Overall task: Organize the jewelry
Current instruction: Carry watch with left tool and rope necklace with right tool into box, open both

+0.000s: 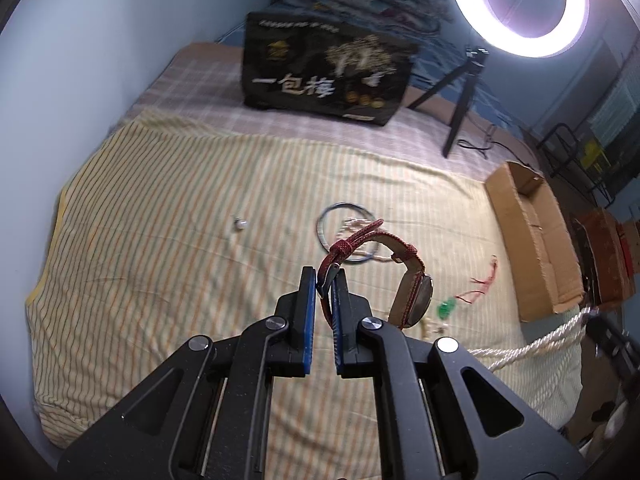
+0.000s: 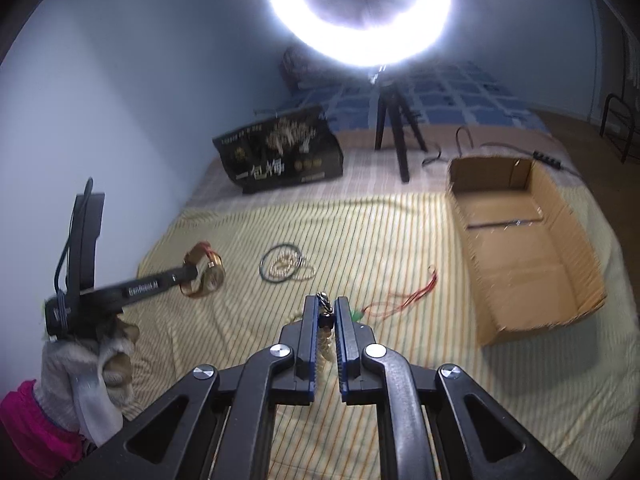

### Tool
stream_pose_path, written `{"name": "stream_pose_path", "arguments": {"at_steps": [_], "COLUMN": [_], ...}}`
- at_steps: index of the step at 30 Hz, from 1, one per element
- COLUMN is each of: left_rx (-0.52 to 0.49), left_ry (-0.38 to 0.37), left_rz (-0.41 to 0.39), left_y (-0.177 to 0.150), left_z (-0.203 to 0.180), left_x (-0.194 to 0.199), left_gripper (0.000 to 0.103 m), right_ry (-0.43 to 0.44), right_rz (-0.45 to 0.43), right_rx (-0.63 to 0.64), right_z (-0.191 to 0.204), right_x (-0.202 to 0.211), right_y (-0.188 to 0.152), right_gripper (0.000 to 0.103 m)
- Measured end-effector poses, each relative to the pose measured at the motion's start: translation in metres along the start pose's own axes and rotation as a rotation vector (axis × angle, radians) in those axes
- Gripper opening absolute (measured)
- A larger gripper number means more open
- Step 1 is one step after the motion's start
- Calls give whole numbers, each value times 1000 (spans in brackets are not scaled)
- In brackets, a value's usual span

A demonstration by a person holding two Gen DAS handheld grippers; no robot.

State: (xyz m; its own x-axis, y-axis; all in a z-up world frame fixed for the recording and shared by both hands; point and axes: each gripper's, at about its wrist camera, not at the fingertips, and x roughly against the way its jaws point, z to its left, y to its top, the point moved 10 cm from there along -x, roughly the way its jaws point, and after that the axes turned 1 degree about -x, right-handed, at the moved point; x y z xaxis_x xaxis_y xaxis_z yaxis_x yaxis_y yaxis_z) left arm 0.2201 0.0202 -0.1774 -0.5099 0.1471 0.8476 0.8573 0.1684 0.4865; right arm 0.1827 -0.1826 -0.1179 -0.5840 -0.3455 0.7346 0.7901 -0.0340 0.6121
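My left gripper (image 1: pixel 326 276) is shut on the red woven strap of a wristwatch (image 1: pixel 416 292), which hangs to the right of the fingers above the striped sheet. In the right wrist view the same left gripper (image 2: pixel 192 274) is at the left, raised, with the gold watch (image 2: pixel 208 278) at its tip. My right gripper (image 2: pixel 325 305) is shut on a beaded chain (image 2: pixel 325 312); gold beads hang down between the fingers. On the sheet lie a dark bangle (image 1: pixel 332 236) (image 2: pixel 282 262) around a pearl string, a green pendant (image 2: pixel 356 314) on red cord (image 1: pixel 484 280), and a small pearl piece (image 1: pixel 241 224).
An open cardboard box (image 2: pixel 492 176) (image 1: pixel 516 224) sits at the bed's right side, with bare floor inside. A black printed bag (image 2: pixel 280 152), a tripod (image 2: pixel 396 128) and a ring light (image 2: pixel 360 12) stand behind. A gloved hand (image 2: pixel 92 360) holds the left gripper. White rope (image 1: pixel 540 344) lies right.
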Motion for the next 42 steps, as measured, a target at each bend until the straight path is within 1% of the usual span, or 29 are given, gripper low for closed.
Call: {"name": "stream_pose_path", "arguments": {"at_steps": [4, 9, 15, 24, 32, 38, 42], "left_rx": [-35, -90, -157, -216, -272, -311, -332], "left_ry": [-25, -55, -74, -122, -173, -199, -199], "left_rz": [-23, -54, -62, -93, -85, -73, -55], "left_y": [-2, -4, -11, -10, -16, -24, -30], "left_z": [-25, -58, -95, -148, -204, -245, -263], "left_x": [9, 20, 21, 25, 15, 1, -14], "left_gripper": [5, 5, 5, 5, 5, 5, 5], "right_ry": [21, 1, -25, -57, -133, -203, -236], "right_rz": [-41, -117, -151, -230, -273, -273, -253], "right_rx": [-35, -49, -54, -68, -100, -111, -124], "right_z": [-10, -28, -45, -73, -121, -159, -184], "right_x": [17, 41, 48, 67, 67, 55, 40], "right_y": [18, 47, 65, 109, 142, 152, 152], "right_gripper": [5, 5, 5, 5, 5, 5, 5]}}
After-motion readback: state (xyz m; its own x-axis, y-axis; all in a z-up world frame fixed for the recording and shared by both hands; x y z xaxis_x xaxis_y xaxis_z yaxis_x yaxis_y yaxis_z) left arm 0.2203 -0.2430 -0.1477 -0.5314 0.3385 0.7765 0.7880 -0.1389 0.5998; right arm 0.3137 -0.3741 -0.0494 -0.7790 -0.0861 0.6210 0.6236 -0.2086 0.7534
